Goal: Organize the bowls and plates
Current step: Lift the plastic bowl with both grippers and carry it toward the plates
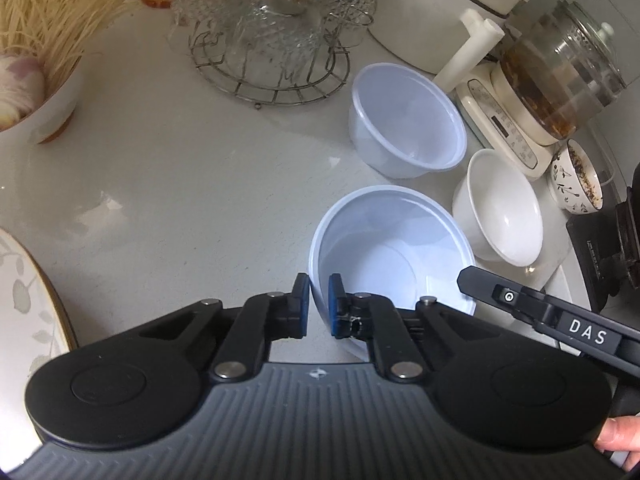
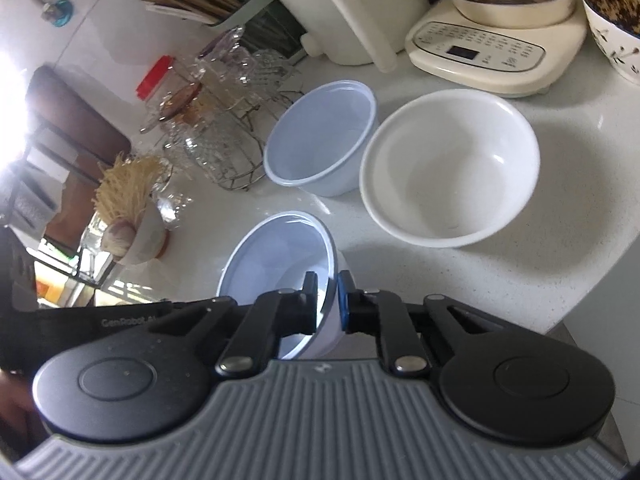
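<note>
Both grippers hold the same pale blue plastic bowl, tilted just above the white counter. My left gripper is shut on its near rim, one pad inside and one outside. My right gripper is shut on the rim of this bowl from the other side; its body shows in the left wrist view. A second pale blue plastic bowl stands behind. A white ceramic bowl stands to its right. A patterned plate's edge shows at left.
A wire rack with glassware stands behind. A white bowl of dry noodles is at left. A glass kettle on a cream base, a white appliance and a patterned bowl crowd the right.
</note>
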A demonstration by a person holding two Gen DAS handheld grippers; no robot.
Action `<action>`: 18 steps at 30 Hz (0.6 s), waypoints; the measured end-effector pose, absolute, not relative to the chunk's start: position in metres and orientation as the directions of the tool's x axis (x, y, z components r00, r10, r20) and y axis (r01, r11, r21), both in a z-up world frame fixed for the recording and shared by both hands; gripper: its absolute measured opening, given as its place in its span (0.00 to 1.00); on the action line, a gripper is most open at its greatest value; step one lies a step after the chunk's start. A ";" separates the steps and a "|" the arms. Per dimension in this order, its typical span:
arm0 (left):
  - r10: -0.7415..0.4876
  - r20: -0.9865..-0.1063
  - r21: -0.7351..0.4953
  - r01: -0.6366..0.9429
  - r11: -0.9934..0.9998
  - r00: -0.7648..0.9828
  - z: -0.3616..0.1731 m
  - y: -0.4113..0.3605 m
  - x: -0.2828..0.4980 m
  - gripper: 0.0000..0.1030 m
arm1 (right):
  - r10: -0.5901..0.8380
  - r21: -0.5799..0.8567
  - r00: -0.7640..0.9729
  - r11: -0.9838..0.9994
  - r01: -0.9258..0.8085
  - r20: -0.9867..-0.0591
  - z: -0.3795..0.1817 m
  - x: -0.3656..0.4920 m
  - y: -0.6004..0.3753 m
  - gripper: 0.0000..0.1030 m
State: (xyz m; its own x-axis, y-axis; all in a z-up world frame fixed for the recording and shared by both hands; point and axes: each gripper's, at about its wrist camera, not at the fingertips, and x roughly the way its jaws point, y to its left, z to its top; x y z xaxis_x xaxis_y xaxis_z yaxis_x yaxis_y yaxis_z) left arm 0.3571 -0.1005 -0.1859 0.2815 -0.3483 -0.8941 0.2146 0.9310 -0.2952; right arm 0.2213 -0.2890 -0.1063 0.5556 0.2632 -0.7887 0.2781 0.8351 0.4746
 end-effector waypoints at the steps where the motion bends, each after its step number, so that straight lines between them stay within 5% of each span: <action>1: -0.350 -0.894 -0.300 0.206 0.931 0.279 -0.186 -0.099 0.356 0.11 | 0.269 0.480 0.554 0.832 0.277 -0.787 -0.107 0.222 -0.289 0.13; 18: -0.318 -0.870 -0.315 0.070 0.946 0.376 -0.153 -0.032 0.338 0.11 | 0.387 0.518 0.564 0.851 0.086 -0.729 -0.091 0.247 -0.244 0.13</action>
State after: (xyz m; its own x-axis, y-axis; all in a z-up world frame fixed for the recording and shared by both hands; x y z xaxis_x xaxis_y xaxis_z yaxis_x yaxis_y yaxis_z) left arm 0.3380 -0.0324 -0.1531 0.3760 -0.3178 -0.8704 0.0704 0.9464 -0.3151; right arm 0.2468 -0.2435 -0.0908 0.5641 0.3871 -0.7293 0.0861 0.8509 0.5183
